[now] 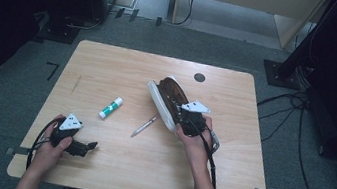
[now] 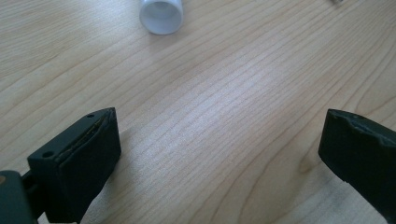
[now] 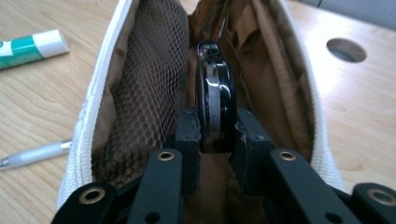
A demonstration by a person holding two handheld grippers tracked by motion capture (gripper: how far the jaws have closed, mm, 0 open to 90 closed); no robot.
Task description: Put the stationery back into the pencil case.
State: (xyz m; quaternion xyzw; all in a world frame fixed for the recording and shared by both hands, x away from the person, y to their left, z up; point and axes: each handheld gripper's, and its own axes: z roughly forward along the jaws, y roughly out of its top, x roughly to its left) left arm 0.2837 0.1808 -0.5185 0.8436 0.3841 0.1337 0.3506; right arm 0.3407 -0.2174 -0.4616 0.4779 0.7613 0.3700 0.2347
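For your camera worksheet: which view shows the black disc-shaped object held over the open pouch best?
The right gripper view: the black disc-shaped object stands edge-on, clamped by the right gripper inside the pouch. In the high view, gripper and hand cover it.

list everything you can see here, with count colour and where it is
pouch: 1, white outside, brown lining, open at table centre-right
round object: 1, black with silver band, held inside the pouch mouth
glue stick: 1, white and green, lying left of the pouch
pen: 1, pale, lying between glue stick and pouch
table: 1, light wood, with a dark round hole near the far edge
left gripper: 1, black, jaws wide apart over bare wood
right gripper: 1, black, jaws shut on the round object
hands: 2, at the near edge
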